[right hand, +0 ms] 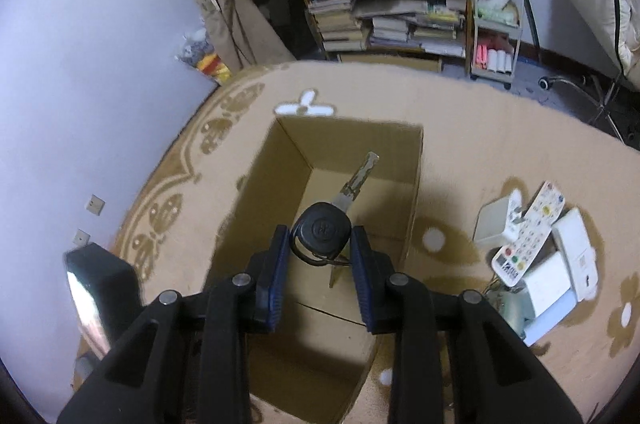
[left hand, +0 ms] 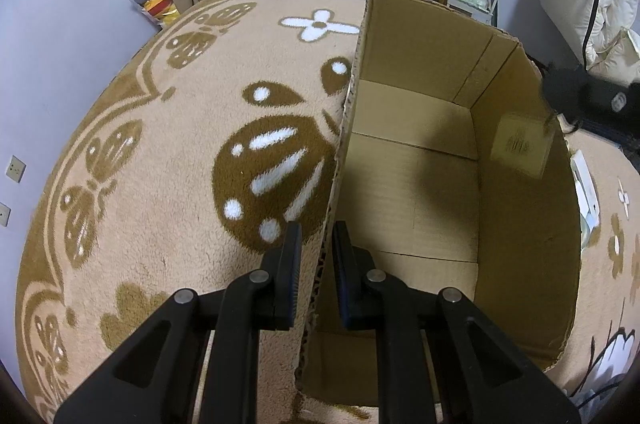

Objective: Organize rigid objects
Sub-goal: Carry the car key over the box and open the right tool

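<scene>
An open cardboard box stands on a tan patterned carpet. My left gripper is shut on the box's left wall, one finger outside and one inside. In the right wrist view the same box lies below my right gripper, which is shut on a black car key. The key's metal blade points forward over the box's inside. The box floor shows bare cardboard where I can see it.
On the carpet right of the box lies a heap of white devices with a white remote control on top. A cluttered bookshelf and a white trolley stand beyond the carpet. A black block shows at the left.
</scene>
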`<action>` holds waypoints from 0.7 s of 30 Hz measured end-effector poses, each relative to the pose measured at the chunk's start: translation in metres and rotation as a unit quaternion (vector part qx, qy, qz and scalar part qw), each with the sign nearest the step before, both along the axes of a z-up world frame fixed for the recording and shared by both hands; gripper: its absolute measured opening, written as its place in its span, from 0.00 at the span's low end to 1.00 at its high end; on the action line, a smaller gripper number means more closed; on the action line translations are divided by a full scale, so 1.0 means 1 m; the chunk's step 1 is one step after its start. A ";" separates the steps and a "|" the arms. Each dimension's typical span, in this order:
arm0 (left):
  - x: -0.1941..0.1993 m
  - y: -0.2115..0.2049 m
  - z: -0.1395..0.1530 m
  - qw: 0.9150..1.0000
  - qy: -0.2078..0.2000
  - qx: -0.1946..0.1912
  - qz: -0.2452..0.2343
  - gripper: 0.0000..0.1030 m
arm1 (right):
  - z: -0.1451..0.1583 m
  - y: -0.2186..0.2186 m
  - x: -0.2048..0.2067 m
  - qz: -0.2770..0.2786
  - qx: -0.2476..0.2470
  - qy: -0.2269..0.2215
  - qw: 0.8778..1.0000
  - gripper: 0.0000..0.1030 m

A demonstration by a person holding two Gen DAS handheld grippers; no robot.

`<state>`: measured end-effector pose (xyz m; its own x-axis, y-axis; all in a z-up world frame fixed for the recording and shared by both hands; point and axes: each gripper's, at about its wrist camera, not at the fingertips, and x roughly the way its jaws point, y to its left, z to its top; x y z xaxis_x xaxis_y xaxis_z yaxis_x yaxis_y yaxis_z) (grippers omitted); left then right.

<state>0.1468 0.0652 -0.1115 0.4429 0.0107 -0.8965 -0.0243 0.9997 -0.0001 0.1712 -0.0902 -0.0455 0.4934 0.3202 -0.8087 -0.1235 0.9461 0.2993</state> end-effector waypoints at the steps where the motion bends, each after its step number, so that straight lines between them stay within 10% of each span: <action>1: 0.000 0.000 0.000 1.000 0.000 0.000 0.000 0.14 | -0.004 0.002 0.000 0.002 -0.003 0.003 1.000 0.31; 13: 0.000 0.000 0.000 1.000 0.001 0.003 0.000 0.14 | -0.017 0.006 -0.002 0.008 -0.025 0.011 1.000 0.32; 21: -0.001 0.001 0.002 1.000 -0.002 0.002 0.004 0.13 | 0.004 -0.005 -0.010 0.012 -0.040 -0.010 0.999 0.68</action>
